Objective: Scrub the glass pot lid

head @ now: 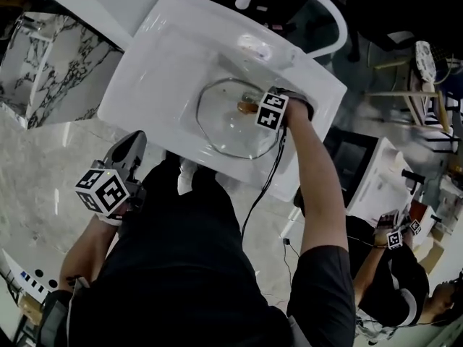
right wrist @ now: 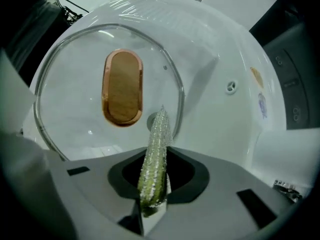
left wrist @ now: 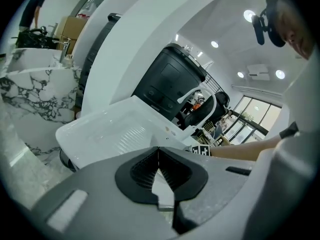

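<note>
The glass pot lid (head: 231, 118) lies flat in the white sink basin (head: 173, 56); its rim and wooden oval knob (right wrist: 122, 87) show in the right gripper view. My right gripper (right wrist: 156, 149) is shut on a green, glittery scrub sponge (right wrist: 155, 156) whose tip reaches the lid's (right wrist: 90, 84) near-right edge by the drain. The right gripper (head: 278, 110) hovers over the lid's right side. My left gripper (head: 119, 176) is held back outside the sink at the left, jaws closed on nothing (left wrist: 159, 171).
A white curved faucet (head: 304, 6) arches over the sink's far side. A marble-patterned counter (head: 43, 63) stands to the left. A cable (head: 264, 186) hangs from the right gripper. Another person (head: 394, 266) with grippers works at the lower right.
</note>
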Tool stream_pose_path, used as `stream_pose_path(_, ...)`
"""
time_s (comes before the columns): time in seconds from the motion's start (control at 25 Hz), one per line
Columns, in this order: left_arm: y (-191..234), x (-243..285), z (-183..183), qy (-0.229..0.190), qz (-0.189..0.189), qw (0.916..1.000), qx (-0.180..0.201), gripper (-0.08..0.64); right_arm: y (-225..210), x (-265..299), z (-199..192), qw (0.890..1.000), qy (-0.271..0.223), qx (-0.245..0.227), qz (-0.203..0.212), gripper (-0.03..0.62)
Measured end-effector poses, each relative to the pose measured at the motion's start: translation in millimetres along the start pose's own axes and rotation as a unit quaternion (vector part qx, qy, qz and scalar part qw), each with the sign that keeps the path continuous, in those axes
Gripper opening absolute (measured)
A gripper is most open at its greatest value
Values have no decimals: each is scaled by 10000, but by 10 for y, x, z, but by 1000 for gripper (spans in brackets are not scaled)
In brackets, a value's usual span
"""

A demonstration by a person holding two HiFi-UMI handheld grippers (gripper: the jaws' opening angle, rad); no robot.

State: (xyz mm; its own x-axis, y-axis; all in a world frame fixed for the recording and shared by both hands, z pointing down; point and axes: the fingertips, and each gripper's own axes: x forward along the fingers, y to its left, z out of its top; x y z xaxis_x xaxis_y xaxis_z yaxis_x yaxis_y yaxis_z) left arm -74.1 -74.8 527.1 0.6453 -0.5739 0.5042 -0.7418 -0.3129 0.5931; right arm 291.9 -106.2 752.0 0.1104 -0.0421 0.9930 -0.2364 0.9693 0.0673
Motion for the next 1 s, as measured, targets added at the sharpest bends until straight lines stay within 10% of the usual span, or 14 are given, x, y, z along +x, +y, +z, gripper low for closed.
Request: stream_pose_path(1.0,-1036,630,-101,728,-1503,9831,747,2,1724,-908,12,9909,16,980,918,66)
